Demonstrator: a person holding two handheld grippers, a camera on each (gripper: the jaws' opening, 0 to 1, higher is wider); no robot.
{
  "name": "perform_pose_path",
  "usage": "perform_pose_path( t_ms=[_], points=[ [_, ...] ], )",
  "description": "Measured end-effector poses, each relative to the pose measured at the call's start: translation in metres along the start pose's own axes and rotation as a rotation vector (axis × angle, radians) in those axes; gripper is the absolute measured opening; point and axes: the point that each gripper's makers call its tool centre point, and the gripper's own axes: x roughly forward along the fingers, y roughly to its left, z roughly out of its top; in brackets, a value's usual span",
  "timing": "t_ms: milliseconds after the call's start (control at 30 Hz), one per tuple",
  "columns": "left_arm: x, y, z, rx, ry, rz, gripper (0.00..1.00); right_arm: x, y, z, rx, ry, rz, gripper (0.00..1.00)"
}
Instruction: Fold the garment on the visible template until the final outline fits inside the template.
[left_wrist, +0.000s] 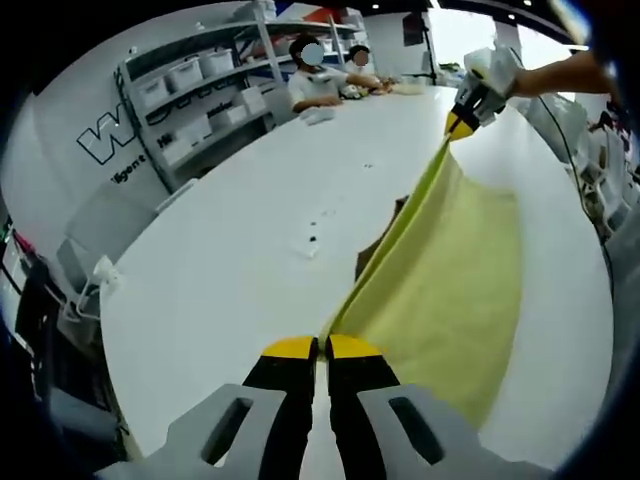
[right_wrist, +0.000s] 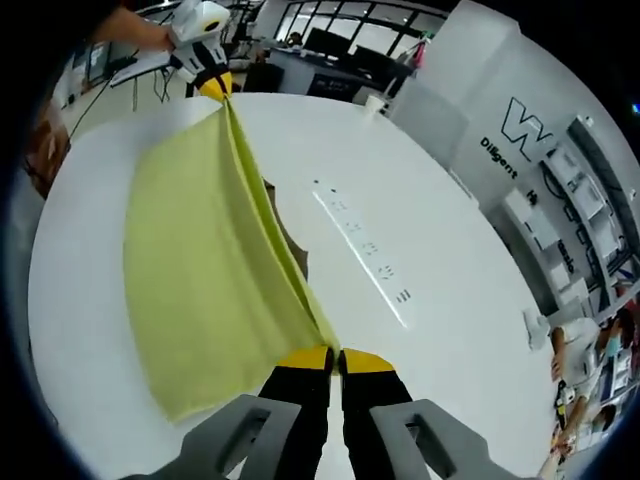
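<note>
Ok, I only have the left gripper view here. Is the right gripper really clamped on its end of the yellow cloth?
Observer: Yes. In the right gripper view, the right gripper has its jaws shut on the yellow cloth, right at the tips.
Operator: Anything on the table outside my view?
Observer: A small white cup stands near the far edge of the table, apart from the cloth.

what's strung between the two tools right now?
The yellow-green garment: left tool shut on one end, right tool on the other, top edge taut between them, rest hanging over the white table. Both views show it.
</note>
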Motion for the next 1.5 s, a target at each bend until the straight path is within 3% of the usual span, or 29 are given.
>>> perform_pose_path(
  t_ms=[733,1167,1500],
  points=[
    [0.042,0.003,-0.026,-0.044,0.055,-0.006,0.04,0.046,-0.004,-0.017,0.063,0.045,0.017,0.00],
    [0.054,0.001,-0.035,-0.068,0.080,-0.001,0.05,0.063,-0.002,-0.021,0.077,0.063,0.026,0.00],
    [0.058,0.006,-0.037,-0.028,0.083,0.023,0.10,0.071,-0.001,-0.020,0.098,0.062,0.031,0.01]
  ],
)
